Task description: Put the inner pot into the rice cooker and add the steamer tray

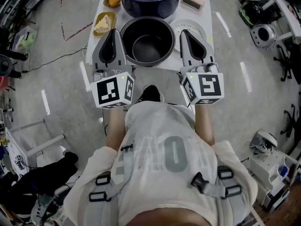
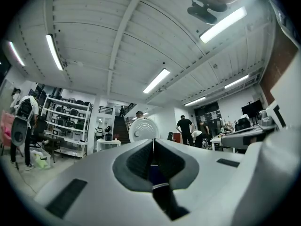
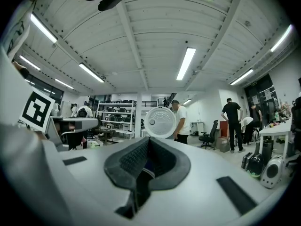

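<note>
While the person holds both tongs out over the white table (image 1: 162, 76), the inner pot (image 1: 148, 41) sits just on the person's side of the dark navy round rice cooker (image 1: 150, 9), outside it, their rims almost meeting in the head view. It's a round metal pot with a dark, smooth, slightly shiny inside and a thin paler rim, and I can't see anything in it. It stands upright with its mouth straight up, so its axis runs top to bottom. Being round, it has no long side across the table. The cooker's mouth is open too.

The left gripper (image 1: 112, 31) and right gripper (image 1: 184, 31) flank the pot, one on each side, both closer to the person than the cooker and pointing towards it. Their inner edges overlap the pot's rim in the head view, but I can't tell if they actually touch it.

Left gripper (image 2: 153, 140): jaws pressed together, tips meeting, nothing visibly pinched. Right gripper (image 3: 149, 139): same deal, fully together. Both gripper views show a round white dotted disc (image 2: 142, 128) standing up just past the tips.

A yellow squarish plate (image 1: 113, 17) with a cake slice sits to the cooker's near left, beside the left gripper. A white round steamer tray (image 1: 200, 28) lies to the cooker's near right, partly hidden behind the right gripper.
</note>
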Motion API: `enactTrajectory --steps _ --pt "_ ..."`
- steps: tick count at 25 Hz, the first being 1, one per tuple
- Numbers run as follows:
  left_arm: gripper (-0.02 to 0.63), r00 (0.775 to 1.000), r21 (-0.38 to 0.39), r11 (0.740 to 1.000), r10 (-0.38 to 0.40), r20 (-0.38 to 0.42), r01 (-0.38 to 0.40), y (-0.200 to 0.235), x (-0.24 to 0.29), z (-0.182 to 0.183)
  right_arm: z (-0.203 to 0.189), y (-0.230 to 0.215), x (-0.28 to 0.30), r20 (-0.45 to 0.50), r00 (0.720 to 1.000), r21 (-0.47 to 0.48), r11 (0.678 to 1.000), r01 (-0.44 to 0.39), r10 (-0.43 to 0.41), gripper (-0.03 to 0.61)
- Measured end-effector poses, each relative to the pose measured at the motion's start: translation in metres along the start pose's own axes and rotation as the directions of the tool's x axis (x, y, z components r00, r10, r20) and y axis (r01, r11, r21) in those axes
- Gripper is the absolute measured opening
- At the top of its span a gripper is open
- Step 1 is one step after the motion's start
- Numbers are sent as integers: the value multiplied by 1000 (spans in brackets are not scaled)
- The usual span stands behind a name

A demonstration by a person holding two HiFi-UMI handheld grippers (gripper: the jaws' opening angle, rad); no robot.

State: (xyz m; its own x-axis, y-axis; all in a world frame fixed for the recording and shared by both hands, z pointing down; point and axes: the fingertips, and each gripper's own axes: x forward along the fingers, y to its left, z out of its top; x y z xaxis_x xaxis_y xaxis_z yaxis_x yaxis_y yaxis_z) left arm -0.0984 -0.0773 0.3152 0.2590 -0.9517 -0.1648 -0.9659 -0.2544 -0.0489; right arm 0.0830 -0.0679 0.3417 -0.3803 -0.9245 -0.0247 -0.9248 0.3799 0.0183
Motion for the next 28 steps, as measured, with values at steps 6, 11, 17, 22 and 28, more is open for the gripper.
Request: enactTrajectory --steps 6,11,17,22,28 --pt "23 1000 -1 1000 5 5 -5 2 14 3 8 -4 16 8 1000 -24 1000 -8 8 6" --pt "23 1000 7 1000 19 -5 -19 10 19 0 6 0 23 -1 1000 -34 999 -19 19 6" --pt "23 999 5 1000 11 35 -11 10 18 7 6 -3 22 13 1000 -26 999 -20 20 6" --pt "134 996 -23 997 -71 58 72 2 15 17 11 1 25 44 995 58 994 -90 87 222" --pt "301 996 -128 989 -68 60 75 12 15 10 5 -4 28 65 989 200 969 -143 133 345"
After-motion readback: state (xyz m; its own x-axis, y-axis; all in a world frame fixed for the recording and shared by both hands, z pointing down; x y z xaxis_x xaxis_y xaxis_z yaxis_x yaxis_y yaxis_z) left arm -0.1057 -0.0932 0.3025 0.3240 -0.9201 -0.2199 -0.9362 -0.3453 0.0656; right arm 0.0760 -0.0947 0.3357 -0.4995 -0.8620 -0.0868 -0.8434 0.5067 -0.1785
